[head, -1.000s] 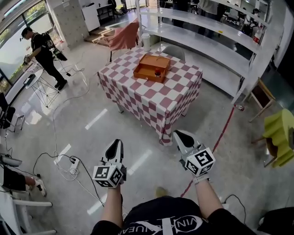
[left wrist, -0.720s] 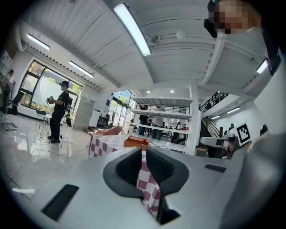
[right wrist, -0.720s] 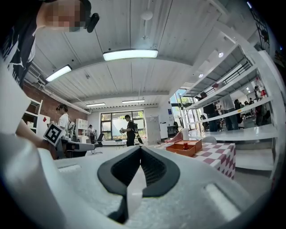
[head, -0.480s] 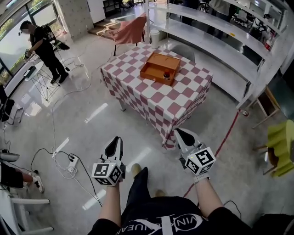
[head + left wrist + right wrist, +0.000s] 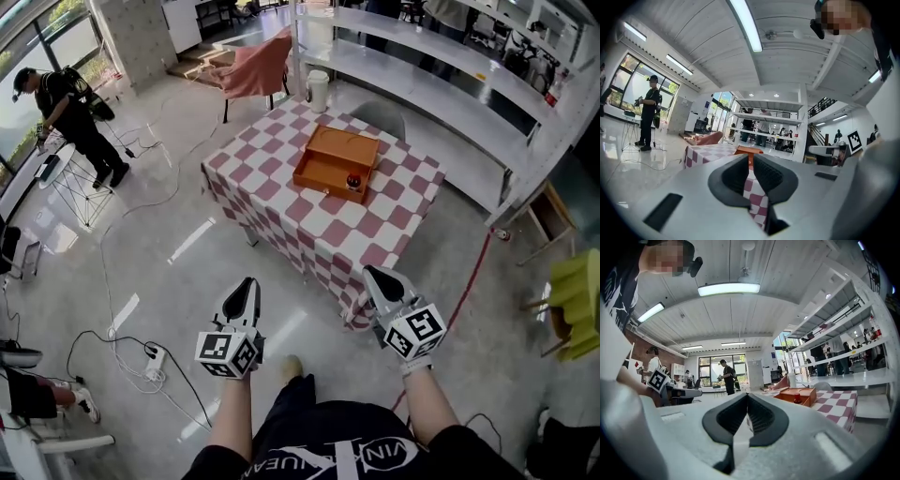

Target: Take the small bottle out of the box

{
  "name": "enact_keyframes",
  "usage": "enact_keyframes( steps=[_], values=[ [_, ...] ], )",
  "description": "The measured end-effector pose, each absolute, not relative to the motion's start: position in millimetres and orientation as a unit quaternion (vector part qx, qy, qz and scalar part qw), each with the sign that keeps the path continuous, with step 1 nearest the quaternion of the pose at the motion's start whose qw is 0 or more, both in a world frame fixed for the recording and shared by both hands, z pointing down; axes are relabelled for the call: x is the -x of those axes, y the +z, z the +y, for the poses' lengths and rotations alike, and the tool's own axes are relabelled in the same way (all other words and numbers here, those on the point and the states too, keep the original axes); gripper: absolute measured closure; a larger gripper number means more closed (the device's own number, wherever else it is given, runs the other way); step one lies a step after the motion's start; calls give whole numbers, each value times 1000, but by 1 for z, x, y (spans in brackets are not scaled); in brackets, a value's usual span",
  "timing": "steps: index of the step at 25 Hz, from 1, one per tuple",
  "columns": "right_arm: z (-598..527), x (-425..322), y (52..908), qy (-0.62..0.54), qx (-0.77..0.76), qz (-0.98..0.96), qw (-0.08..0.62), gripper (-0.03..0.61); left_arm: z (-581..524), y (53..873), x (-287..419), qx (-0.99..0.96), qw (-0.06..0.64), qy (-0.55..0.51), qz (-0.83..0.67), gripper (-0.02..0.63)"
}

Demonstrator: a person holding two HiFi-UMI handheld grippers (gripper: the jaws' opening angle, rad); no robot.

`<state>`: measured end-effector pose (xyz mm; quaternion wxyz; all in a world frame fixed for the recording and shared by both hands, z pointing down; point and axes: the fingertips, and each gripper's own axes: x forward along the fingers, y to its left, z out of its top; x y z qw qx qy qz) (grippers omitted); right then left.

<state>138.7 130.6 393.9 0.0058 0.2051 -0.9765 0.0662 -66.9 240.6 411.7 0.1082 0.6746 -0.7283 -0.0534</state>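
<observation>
The person stands on the bare floor short of the counter (image 5: 281,208), which lies ahead at twelve o'clock under a red-and-white checked cloth. An orange box (image 5: 330,150) sits open near the middle of it, turned a little askew. The small bottle (image 5: 353,181), dark with a red cap, stands upright inside the box, in the corner at about five o'clock, close to the front wall.

Both grippers are held level and point toward the counter, well apart from it. The left gripper (image 5: 249,283) has its jaws a thin slit apart, with only the checked cloth and the box showing through the gap and nothing held. The right gripper (image 5: 375,275) has its jaws together at the tips, empty.

Beyond the counter, at one o'clock, runs a long white shelf (image 5: 441,86). A second person (image 5: 61,111) in dark clothes stands by the window at ten o'clock.
</observation>
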Motion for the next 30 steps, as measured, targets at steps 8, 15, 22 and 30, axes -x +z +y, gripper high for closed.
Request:
enact_keyframes(
  steps=[8, 15, 22, 30],
  values=[
    [90, -93, 401, 77, -234, -969, 18, 572, 181, 414, 112, -701, 118, -53, -702, 581],
    [56, -63, 409, 78, -267, -960, 21, 572, 136, 417, 143, -726, 119, -47, -676, 581],
    [28, -48, 425, 77, -307, -948, 42, 572, 94, 429, 150, -759, 126, -44, -637, 581],
    [-26, -45, 437, 69, -341, -936, 58, 572, 29, 448, 143, -790, 139, -39, -596, 581]
  ],
)
